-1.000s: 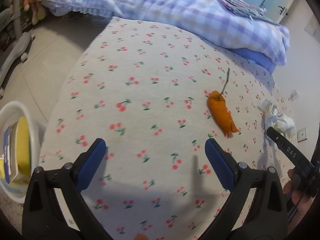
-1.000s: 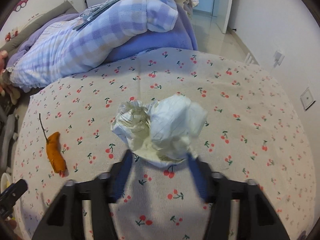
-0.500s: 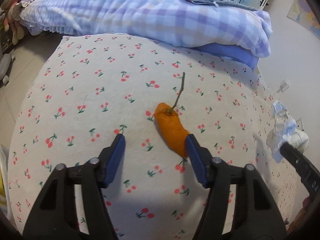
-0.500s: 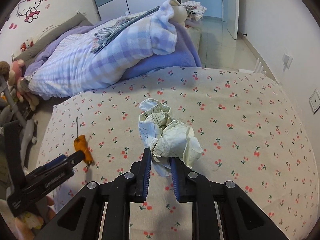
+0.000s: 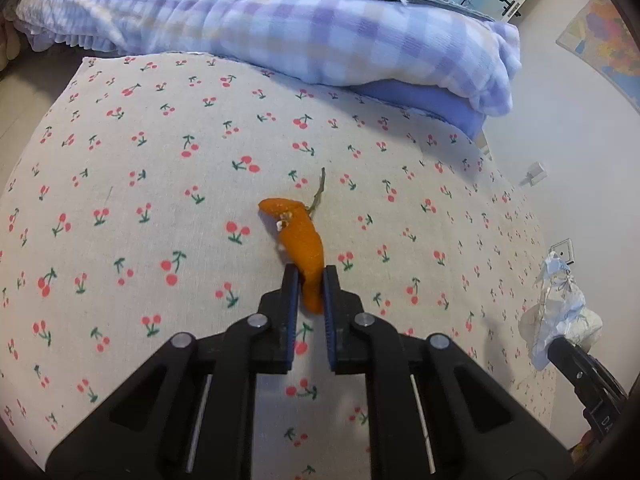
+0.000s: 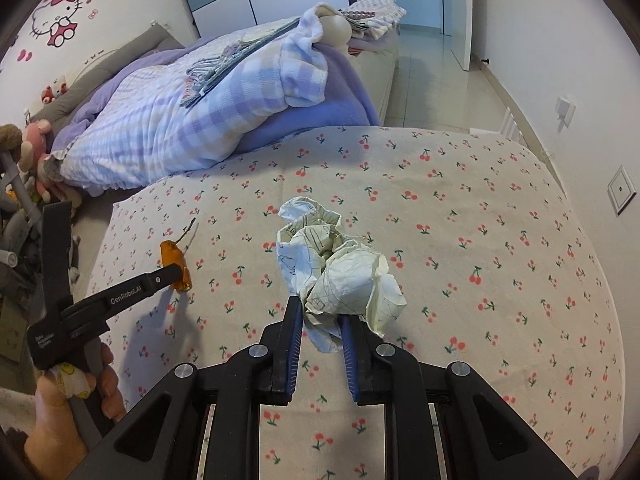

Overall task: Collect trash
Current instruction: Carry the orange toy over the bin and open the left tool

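An orange peel (image 5: 298, 240) with a thin twig (image 5: 319, 192) at its far end lies on the cherry-print bedsheet (image 5: 160, 168). My left gripper (image 5: 307, 278) is closing its jaws on the near end of the peel, and the blue pads touch both its sides. In the right wrist view the same peel (image 6: 172, 254) shows at the left gripper's tip. My right gripper (image 6: 318, 314) is shut on a crumpled ball of white paper (image 6: 340, 264) and holds it above the sheet. The paper (image 5: 560, 304) also appears at the right edge of the left wrist view.
A purple-and-white checked blanket (image 5: 320, 20) is heaped across the far part of the bed. Soft toys (image 6: 36, 148) sit at the far left. A white wall (image 6: 580, 60) with a socket runs along the right side. A person's hand (image 6: 60, 404) grips the left tool.
The left gripper slid over to the peel and narrowed from wide open to pinching it. The right gripper closed on the paper ball and lifted it off the sheet.
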The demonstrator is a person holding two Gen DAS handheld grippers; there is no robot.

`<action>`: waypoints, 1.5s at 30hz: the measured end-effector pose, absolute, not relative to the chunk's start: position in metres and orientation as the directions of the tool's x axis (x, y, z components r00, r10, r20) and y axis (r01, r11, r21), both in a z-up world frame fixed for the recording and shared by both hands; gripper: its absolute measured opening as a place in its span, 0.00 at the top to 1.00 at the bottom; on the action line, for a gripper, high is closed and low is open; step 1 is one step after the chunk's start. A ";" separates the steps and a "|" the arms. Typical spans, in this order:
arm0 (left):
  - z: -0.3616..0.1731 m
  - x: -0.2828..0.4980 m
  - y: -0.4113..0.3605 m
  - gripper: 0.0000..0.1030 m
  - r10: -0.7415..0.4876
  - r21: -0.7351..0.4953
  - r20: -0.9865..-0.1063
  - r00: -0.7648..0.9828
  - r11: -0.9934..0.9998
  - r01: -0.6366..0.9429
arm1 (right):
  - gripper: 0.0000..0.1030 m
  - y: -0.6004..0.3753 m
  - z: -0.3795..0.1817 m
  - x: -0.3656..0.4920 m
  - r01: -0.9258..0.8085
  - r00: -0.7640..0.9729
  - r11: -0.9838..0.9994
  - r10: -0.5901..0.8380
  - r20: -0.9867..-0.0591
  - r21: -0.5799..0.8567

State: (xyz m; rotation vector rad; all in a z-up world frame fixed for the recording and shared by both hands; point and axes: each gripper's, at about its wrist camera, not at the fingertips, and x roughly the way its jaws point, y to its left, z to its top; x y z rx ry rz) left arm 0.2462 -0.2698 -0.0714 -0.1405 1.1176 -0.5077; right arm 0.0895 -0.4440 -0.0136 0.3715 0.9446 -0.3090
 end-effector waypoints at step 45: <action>0.010 0.152 0.036 0.89 -0.293 -0.239 -0.820 0.491 0.956 0.171 | 0.81 -0.211 0.038 0.096 0.033 0.555 0.958 0.219 -0.802 0.284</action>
